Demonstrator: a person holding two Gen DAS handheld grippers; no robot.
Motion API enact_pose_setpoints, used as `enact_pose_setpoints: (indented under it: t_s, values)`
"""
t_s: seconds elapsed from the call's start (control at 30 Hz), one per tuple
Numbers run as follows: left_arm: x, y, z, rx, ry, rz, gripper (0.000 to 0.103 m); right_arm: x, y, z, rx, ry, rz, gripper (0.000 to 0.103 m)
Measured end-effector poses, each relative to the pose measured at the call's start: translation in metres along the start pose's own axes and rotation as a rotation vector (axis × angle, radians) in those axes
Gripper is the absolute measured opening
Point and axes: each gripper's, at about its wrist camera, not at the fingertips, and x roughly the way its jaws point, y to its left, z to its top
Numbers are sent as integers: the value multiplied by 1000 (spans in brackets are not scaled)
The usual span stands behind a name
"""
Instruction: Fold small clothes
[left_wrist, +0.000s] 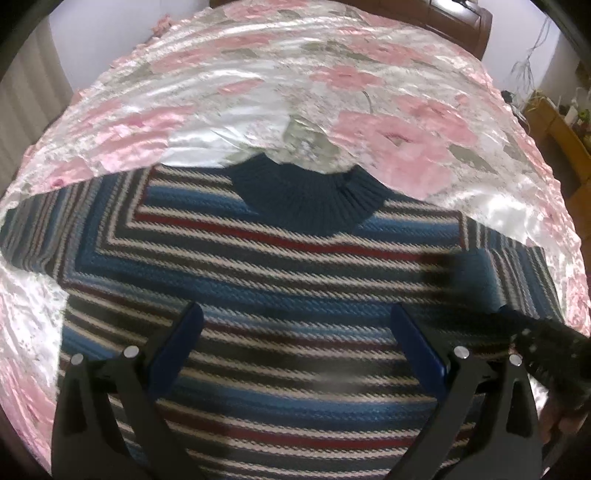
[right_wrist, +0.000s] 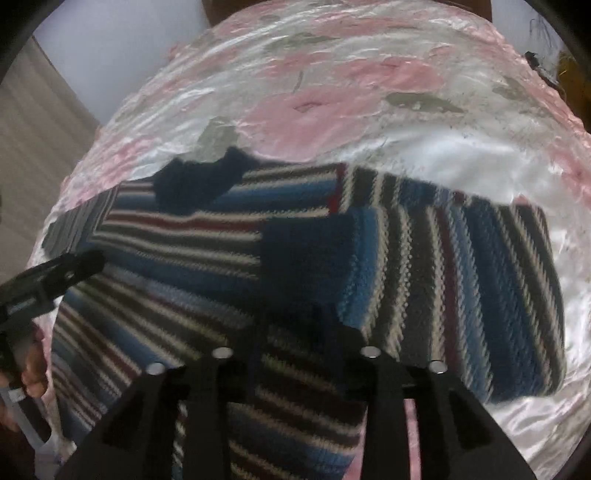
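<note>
Left wrist view gives me the clearest read: a knitted sweater striped in blue, dark grey, cream and dark red (left_wrist: 295, 280) lies flat on a bed covered by a shiny satin bedspread with pink flowers (left_wrist: 258, 85), its ribbed navy collar (left_wrist: 306, 192) pointing away from me. My left tongs (left_wrist: 295, 321) hang over the middle of the sweater's body, their two blue-padded fingers (left_wrist: 177, 339) spread wide with nothing between them. At the right edge of that view I see the black body of the other tool with a hand (left_wrist: 561, 421) gripping it.

From the right wrist camera, the sweater's sleeve (right_wrist: 461, 280) is folded inward across the chest, and its navy ribbed cuff (right_wrist: 306, 251) rests on the striped body, below and to the right of the collar. My right tongs (right_wrist: 295, 332) sit low over the fabric just under that cuff. Their tips are dark against dark knit and the picture is blurred, so I cannot tell whether they are pinching the cloth or simply parted above it. The left tool shows at the left border, held by a hand (right_wrist: 33, 369). A dark wooden headboard (left_wrist: 458, 22) stands at the far end of the bed.
</note>
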Motion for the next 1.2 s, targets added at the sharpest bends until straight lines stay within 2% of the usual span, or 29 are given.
enact_pose_setpoints:
  t_s: [0.1, 0.13, 0.23, 0.33, 0.43, 0.47, 0.63, 0.7, 0.73, 0.8, 0.9, 0.93, 0.97, 1.03, 1.2]
  values:
    - [6, -14, -7, 15, 22, -44, 100, -27, -12, -14, 30, -65, 48, 38]
    - [8, -19, -9, 16, 33, -64, 100, -36, -18, -19, 55, -78, 36, 38]
    - [17, -42, -17, 17, 83, -158, 100, -55, -45, -41, 131, -61, -56, 39]
    - [30, -75, -23, 32, 145, -235, 100, -68, -71, -65, 179, -40, -103, 39]
    - [47, -106, -25, 50, 196, -281, 100, -76, -87, -87, 164, -2, -260, 40]
    - [54, -114, -26, 51, 210, -289, 99, -77, -91, -92, 158, 8, -288, 42]
    - [80, -140, -27, 28, 254, -325, 98, -60, -113, -112, 218, 59, -237, 44]
    - [86, -148, -30, 23, 269, -340, 84, -52, -118, -115, 239, 64, -222, 45]
    - [87, -152, -30, 27, 274, -348, 73, -49, -120, -116, 243, 62, -223, 46]
    - [86, -159, -29, 37, 265, -351, 69, -47, -121, -116, 255, 51, -219, 48]
    - [87, -168, -25, 40, 253, -379, 50, -46, -116, -117, 248, 49, -226, 49]
    - [86, -169, -24, 37, 253, -396, 35, -46, -115, -117, 246, 48, -228, 49]
    - [84, -169, -23, 31, 254, -420, 16, -47, -115, -118, 244, 48, -228, 49]
    - [79, -167, -20, 11, 226, -449, 9, -47, -114, -117, 244, 46, -222, 50]
    - [38, -145, -7, 16, 71, -492, 7, -52, -107, -119, 256, 24, -192, 52]
